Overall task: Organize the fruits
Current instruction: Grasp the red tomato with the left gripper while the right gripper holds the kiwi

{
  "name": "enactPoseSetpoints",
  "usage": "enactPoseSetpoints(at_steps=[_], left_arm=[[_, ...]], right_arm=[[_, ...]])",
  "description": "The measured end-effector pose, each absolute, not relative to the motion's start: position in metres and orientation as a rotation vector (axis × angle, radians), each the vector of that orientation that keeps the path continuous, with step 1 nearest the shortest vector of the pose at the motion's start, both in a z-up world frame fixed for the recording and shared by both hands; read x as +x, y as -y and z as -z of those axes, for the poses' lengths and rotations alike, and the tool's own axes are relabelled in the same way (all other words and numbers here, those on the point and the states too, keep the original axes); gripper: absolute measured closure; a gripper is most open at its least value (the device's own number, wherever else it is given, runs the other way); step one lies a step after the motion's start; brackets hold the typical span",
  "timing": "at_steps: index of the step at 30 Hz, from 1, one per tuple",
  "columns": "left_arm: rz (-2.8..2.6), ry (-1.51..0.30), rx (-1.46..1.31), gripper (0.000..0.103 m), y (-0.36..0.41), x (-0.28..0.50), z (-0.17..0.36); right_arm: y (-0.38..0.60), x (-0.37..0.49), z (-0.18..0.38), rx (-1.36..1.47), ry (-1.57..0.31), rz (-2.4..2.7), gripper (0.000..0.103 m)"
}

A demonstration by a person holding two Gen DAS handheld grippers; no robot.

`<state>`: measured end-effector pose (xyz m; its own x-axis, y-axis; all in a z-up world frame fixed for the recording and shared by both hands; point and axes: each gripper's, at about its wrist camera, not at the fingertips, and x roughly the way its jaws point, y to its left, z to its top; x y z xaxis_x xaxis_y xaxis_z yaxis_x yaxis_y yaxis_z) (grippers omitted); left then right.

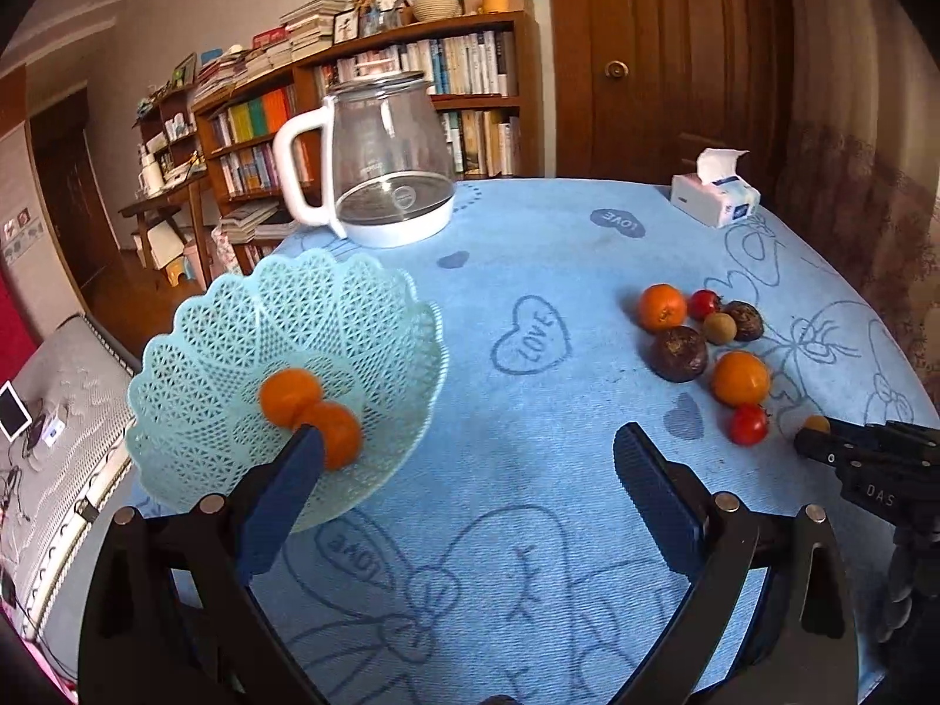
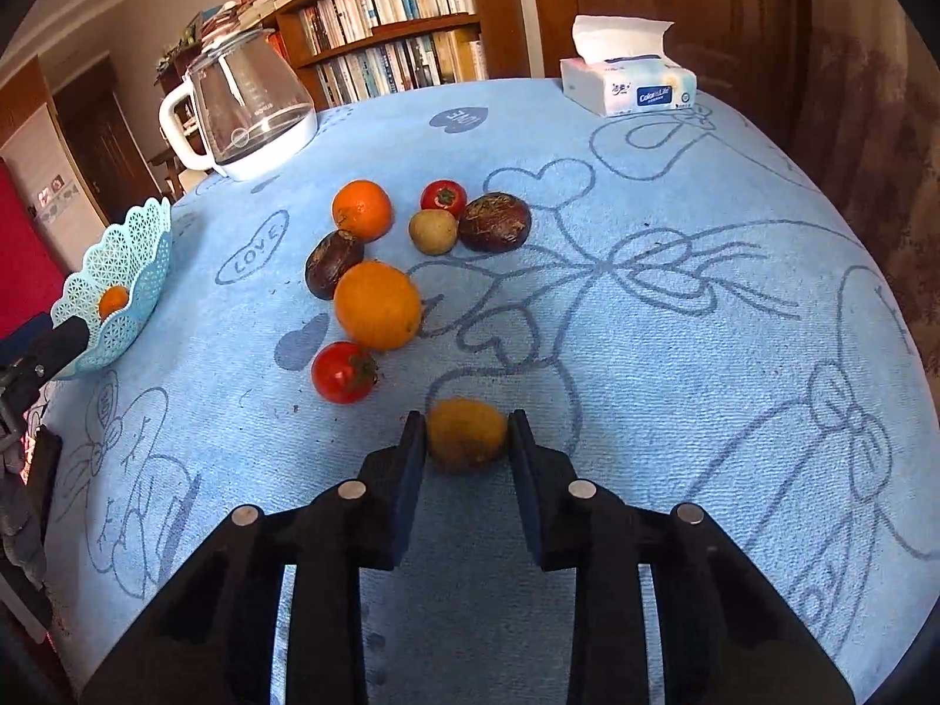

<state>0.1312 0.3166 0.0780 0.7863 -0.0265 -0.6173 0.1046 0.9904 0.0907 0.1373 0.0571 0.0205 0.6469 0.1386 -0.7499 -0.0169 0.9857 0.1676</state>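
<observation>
The left gripper (image 1: pixel 470 458) is held open above the cloth (image 1: pixel 529 411). Two oranges (image 1: pixel 311 417) are seen in the basket (image 1: pixel 235 352). More fruit (image 1: pixel 705 346) is clustered beside the right gripper (image 1: pixel 822 440).

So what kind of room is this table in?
Most likely a home living room or study: packed wooden bookshelves behind the table, a panelled wooden door, and household things like a tissue box and glass kettle.

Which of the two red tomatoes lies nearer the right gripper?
The larger-looking tomato beside the big orange; the other tomato sits farther back, from the right gripper.
</observation>
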Motion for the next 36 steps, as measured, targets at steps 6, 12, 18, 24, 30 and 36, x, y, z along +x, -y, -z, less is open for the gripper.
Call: enactPoseSetpoints(at_steps=[6,12,18,24,30,36], left_arm=[[0.128,-0.660,0.180,0.003,-0.279,0.134,-0.078],[0.192,-0.688,0.232,0.003,-0.239,0.140,-0.065],[0.285,-0.751,0.271,0.011,-0.200,0.146,-0.045],[0.335,-0.800,0.290,0.027,-0.174,0.156,-0.029],[0.379,-0.869,0.245,0.047,-0.163,0.169,-0.019],[0.391,-0.869,0.215,0.065,-0.164,0.172,-0.015]], right_arm=[[-0.032,0.123,-0.029,0.182,-0.820,-0.062,0.074],[-0.005,0.115,-0.026,0.235,-0.806,-0.038,0.074],[0.004,0.111,-0.029,0.280,-0.780,-0.060,0.074],[0.010,0.110,-0.027,0.312,-0.780,-0.066,0.074],[0.010,0.110,-0.025,0.320,-0.784,-0.070,0.074],[0.009,0.111,-0.024,0.323,-0.788,-0.068,0.074]])
